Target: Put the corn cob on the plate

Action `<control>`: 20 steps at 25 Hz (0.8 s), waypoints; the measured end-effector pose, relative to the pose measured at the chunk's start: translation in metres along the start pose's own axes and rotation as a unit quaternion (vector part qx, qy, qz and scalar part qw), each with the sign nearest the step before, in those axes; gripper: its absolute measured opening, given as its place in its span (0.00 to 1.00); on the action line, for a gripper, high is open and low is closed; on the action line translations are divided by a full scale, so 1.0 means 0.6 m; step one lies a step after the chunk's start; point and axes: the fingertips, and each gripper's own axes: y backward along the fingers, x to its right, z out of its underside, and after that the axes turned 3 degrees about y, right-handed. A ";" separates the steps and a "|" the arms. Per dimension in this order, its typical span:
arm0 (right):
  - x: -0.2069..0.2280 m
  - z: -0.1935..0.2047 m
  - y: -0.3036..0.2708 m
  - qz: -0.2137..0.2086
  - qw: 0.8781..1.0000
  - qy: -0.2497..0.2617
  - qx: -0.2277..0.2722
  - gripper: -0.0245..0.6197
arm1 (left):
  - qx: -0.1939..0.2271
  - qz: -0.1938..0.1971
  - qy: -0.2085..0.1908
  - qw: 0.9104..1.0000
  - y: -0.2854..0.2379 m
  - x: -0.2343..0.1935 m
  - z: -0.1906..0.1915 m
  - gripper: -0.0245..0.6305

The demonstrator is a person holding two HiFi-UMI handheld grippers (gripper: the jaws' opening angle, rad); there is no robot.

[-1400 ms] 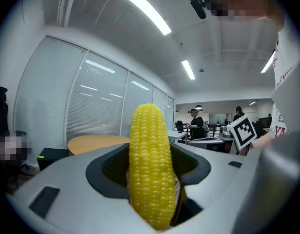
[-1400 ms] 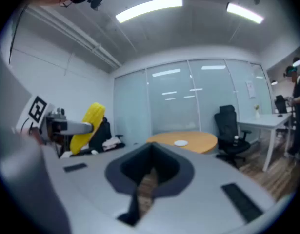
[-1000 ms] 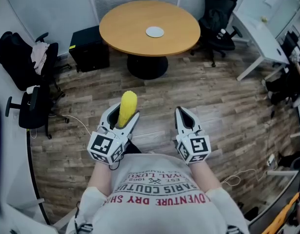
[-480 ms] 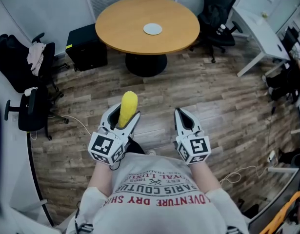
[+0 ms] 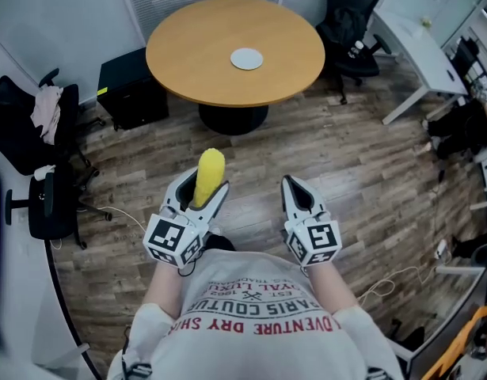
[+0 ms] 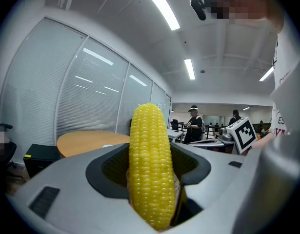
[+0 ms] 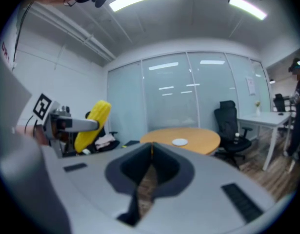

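- A wood-plank floor [image 5: 370, 180] stretches between us and the round table [image 5: 203, 62], which stands well ahead in an office room. A black chair [image 5: 350, 18] sits just beside the table's right edge.
- The plate [image 5: 246, 58] rests near the middle of the table with nothing on it.
- The corn cob [image 5: 209, 172] is well short of the table, over the floor. It is clamped upright in the left gripper [image 5: 202, 190], whose jaws press its lower half while its tip stands free above them.
- The right gripper [image 5: 295, 187] hangs just as far from the table, its jaws closed together on nothing.
- We judge that we are in the carrying step: the cob is in our grip and the plate is not yet reached.
- Next we need to close on the table, bring the cob low over the plate and part the jaws gently, so it lies inside the rim and does not roll off.
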 end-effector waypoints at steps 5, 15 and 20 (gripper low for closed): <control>-0.008 -0.037 -0.097 0.022 1.000 -0.001 0.006 0.08 | -0.002 0.024 -0.008 1.000 -0.038 -0.098 -0.038 0.46; -0.013 -0.067 -0.256 0.060 0.998 -0.005 -0.002 0.08 | -0.006 0.047 -0.024 0.999 -0.095 -0.266 -0.088 0.46; 0.010 -0.067 -0.308 0.061 0.998 -0.008 -0.008 0.08 | -0.015 0.046 -0.009 0.999 -0.135 -0.306 -0.071 0.46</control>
